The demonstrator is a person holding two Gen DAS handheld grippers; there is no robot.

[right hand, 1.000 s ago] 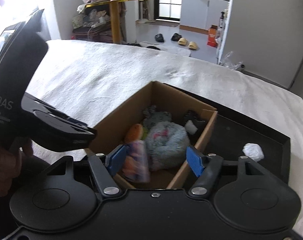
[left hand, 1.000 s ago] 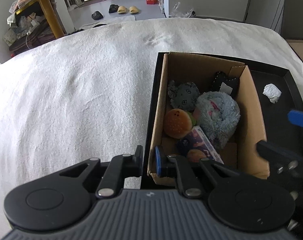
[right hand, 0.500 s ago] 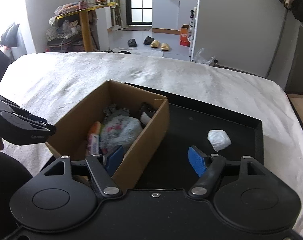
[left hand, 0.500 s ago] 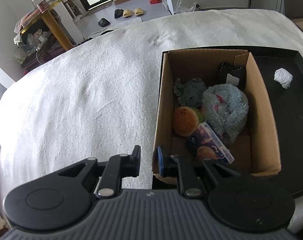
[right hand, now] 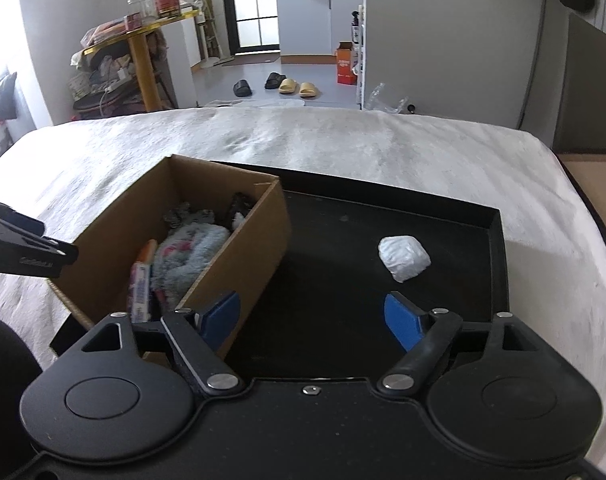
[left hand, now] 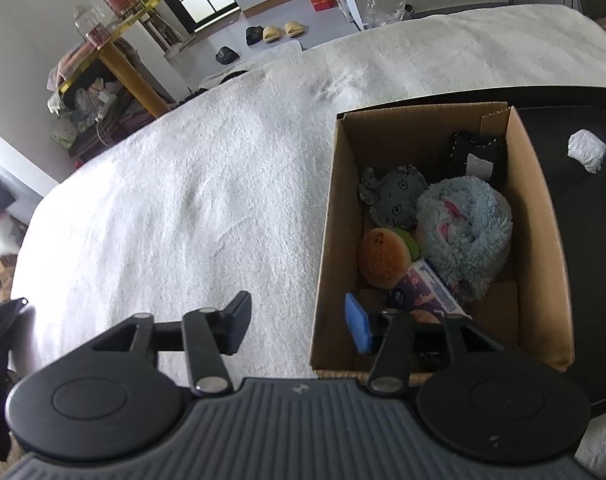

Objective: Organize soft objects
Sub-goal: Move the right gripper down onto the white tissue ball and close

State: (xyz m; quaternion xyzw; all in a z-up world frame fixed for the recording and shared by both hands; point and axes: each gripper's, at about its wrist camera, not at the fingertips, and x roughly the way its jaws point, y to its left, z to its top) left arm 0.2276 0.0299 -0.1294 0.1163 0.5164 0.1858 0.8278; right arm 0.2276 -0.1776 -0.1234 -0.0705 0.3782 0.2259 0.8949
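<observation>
1. A white fuzzy blanket (left hand: 183, 200) covers the bed, filling the left and centre of both views.
2. Lower centre of the left wrist view, the left gripper (left hand: 299, 326) has just been opening; its jaws straddle the near left wall of the cardboard box (left hand: 323, 264) without pressing it.
3. Inside the box lie a burger plush (left hand: 383, 258) and a blue fluffy toy (left hand: 463, 232).
4. In the right wrist view, the right gripper (right hand: 313, 320) has just been widening, empty, above the black tray (right hand: 343, 280).
5. Right of centre, a white wad (right hand: 403, 258) sits on the tray.
</observation>
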